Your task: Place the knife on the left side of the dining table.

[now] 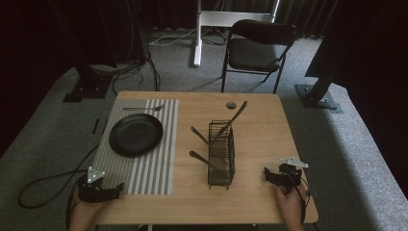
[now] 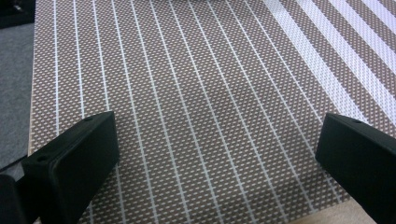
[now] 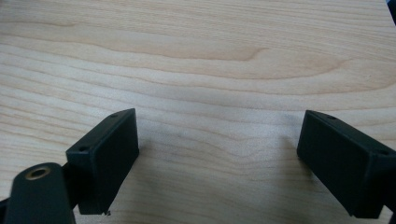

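Striped placemat (image 2: pixel 201 93) lies on the left half of the wooden table (image 1: pixel 260 120), its near corner under the left gripper (image 1: pixel 98 191), whose jaws gape wide and hold nothing. Across the table the right gripper (image 1: pixel 281 175) rests over bare wood, likewise spread and empty. Between them stand a black plate (image 1: pixel 135 134) on the mat and a wire caddy (image 1: pixel 221 154) holding what appear to be dark utensils.
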The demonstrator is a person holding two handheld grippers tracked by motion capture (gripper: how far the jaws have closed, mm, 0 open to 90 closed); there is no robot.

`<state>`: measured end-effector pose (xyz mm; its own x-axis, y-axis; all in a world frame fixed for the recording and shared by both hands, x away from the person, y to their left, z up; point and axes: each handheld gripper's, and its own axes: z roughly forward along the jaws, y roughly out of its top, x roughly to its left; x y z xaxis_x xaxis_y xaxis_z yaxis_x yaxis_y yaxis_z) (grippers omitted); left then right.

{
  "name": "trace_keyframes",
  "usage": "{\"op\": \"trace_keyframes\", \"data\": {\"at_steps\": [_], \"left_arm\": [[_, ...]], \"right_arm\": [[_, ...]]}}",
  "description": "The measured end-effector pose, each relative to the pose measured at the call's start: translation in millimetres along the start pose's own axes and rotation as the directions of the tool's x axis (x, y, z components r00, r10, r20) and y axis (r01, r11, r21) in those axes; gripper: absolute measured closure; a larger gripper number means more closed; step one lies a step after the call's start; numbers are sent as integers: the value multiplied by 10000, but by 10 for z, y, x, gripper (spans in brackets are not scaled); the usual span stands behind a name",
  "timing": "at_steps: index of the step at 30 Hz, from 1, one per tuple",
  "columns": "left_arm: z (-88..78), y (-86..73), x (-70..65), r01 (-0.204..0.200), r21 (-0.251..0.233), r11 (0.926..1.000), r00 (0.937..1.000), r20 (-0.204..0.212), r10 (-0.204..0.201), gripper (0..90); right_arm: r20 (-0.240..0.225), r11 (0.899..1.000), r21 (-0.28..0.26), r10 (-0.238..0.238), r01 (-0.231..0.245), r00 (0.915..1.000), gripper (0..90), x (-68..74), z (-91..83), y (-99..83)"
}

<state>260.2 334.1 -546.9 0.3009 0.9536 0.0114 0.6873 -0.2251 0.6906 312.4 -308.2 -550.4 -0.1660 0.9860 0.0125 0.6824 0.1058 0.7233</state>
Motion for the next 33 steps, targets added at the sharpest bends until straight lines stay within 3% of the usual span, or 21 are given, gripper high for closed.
{"op": "trace_keyframes", "data": {"at_steps": [14,21,26,30,32,33], "left_arm": [[-9,-10,-16,161,-28,9999,9998,-104,-162,5],[-31,-16,5,42,-2,10000,10000,-11,-42,28],[-45,-9,33,-11,24,10000,9994,359,11,28],[-52,9,32,323,-51,9995,9961,822,-318,29],[-76,41,-8,75,-122,9999,9976,685,-67,30],[-95,66,-21,6,-228,9997,9959,902,15,30]], "right_arm": [[2,10000,1,-5,5,10000,118,-1,0,1],[-2,10000,-3,3,-3,10000,118,0,0,-1],[2,10000,-6,2,-2,10000,118,-1,0,-1],[5,10000,-2,-3,3,10000,117,-1,0,-1],[2,10000,-5,4,-4,10000,117,0,1,-1],[1,10000,-3,7,-7,10000,117,0,1,-1]]}}
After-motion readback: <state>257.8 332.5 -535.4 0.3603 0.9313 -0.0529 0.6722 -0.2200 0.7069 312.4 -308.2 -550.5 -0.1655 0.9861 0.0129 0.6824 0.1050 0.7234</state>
